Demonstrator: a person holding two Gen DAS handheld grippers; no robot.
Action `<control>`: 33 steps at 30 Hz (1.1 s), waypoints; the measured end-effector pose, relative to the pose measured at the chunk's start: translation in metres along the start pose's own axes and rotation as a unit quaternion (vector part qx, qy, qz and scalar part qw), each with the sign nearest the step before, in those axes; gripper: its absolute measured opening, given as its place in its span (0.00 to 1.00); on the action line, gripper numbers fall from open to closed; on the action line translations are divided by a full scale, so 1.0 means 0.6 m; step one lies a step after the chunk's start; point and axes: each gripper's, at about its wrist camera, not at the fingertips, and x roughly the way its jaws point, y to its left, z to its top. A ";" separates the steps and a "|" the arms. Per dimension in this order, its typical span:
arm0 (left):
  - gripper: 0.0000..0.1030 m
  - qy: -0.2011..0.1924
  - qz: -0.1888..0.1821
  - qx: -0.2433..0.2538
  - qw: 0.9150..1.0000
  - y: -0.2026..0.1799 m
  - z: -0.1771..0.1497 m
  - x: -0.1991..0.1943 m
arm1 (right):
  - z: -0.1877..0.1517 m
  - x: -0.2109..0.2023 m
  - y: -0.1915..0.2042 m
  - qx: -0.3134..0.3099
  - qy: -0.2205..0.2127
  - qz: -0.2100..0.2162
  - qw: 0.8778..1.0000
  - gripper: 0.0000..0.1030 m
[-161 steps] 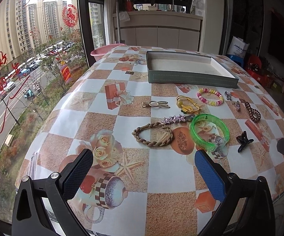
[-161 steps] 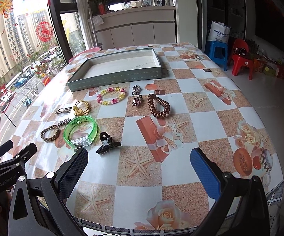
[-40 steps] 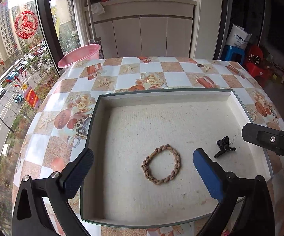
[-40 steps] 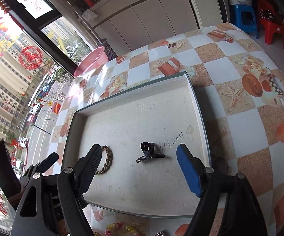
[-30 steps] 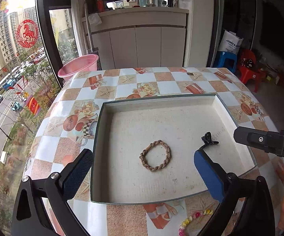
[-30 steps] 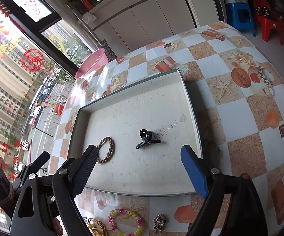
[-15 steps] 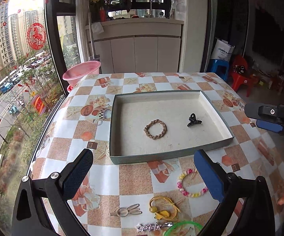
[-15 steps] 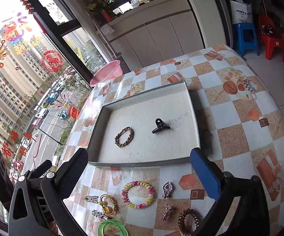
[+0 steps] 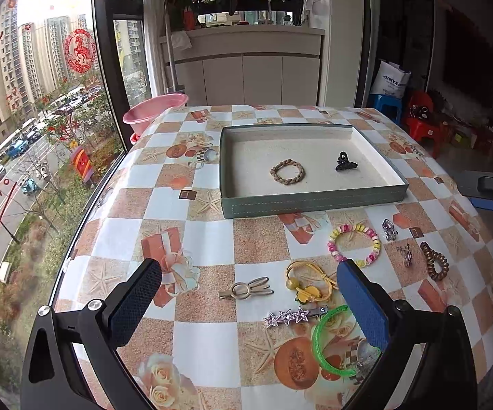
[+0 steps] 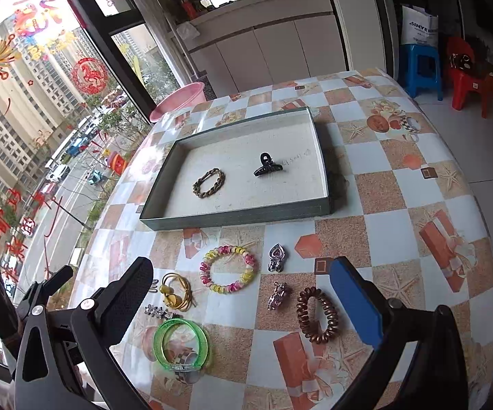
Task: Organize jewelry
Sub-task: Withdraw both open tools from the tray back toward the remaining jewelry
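Observation:
A shallow grey-green tray (image 9: 314, 201) (image 10: 239, 217) holds a braided brown bracelet (image 9: 287, 171) (image 10: 208, 183) and a black claw clip (image 9: 345, 162) (image 10: 267, 165). On the tablecloth in front of it lie a pastel bead bracelet (image 9: 354, 244) (image 10: 228, 269), a yellow hair tie (image 9: 309, 282) (image 10: 175, 292), a green bangle (image 9: 331, 341) (image 10: 181, 343), a star clip (image 9: 292, 316), a silver clip (image 9: 246, 289), a brown coil tie (image 10: 318, 314) and small charms (image 10: 276, 256). My left gripper (image 9: 246, 307) and right gripper (image 10: 243, 300) both hang open above these pieces, empty.
A pink basin (image 9: 155, 107) sits past the table's far left corner by the window. White cabinets stand behind the table. A blue stool (image 10: 420, 68) and red chair (image 10: 468, 82) stand on the floor at right. The table edge curves away close on the left.
Both grippers have drawn back from the tray toward the near side of the table. The loose jewellery in front of the tray has come into view. The bracelet and claw clip stay in the tray.

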 end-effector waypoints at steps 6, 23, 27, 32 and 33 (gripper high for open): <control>1.00 0.030 -0.011 -0.019 0.999 0.025 -0.052 0.006 | -0.049 -0.010 -0.012 -0.001 0.015 -0.011 1.000 1.00; 1.00 0.071 -0.002 0.029 0.997 0.004 -0.104 0.057 | -0.146 0.027 -0.065 -0.002 0.064 -0.087 0.994 1.00; 1.00 0.074 -0.009 0.056 0.996 -0.002 -0.099 0.074 | -0.146 0.036 -0.078 -0.001 0.065 -0.106 0.992 1.00; 1.00 0.080 -0.015 0.079 0.994 -0.011 -0.091 0.092 | -0.140 0.056 -0.089 -0.003 0.072 -0.122 0.990 1.00; 1.00 0.078 -0.017 0.084 0.993 -0.014 -0.089 0.094 | -0.139 0.060 -0.089 -0.006 0.074 -0.124 0.990 1.00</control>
